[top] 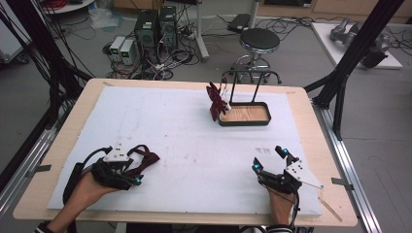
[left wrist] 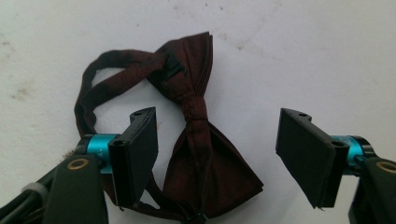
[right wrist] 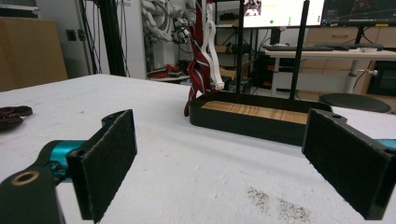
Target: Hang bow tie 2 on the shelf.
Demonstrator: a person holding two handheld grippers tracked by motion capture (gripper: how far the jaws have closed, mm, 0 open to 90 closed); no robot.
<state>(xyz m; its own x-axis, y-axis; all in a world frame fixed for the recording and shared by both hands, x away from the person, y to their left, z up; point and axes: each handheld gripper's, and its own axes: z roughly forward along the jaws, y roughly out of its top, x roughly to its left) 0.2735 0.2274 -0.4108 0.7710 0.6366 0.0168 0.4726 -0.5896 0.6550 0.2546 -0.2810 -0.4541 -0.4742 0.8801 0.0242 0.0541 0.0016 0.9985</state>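
Observation:
A dark maroon bow tie (left wrist: 196, 154) with its looped neck strap lies flat on the white mat. In the high view the bow tie (top: 145, 156) is at the near left. My left gripper (left wrist: 222, 156) hovers over it with the jaws apart on either side of the lower wing, and the pads do not press on the cloth. From above, the left gripper (top: 130, 174) sits just beside the tie. My right gripper (top: 268, 158) rests open at the near right, and between its jaws (right wrist: 224, 154) is only bare mat.
A black stand with a wooden base (top: 244, 115) is at the far centre-right; a red patterned tie and a white one (top: 216, 99) hang from its rail. The white mat (top: 184, 141) covers most of the wooden table. A stool (top: 259, 41) stands behind the table.

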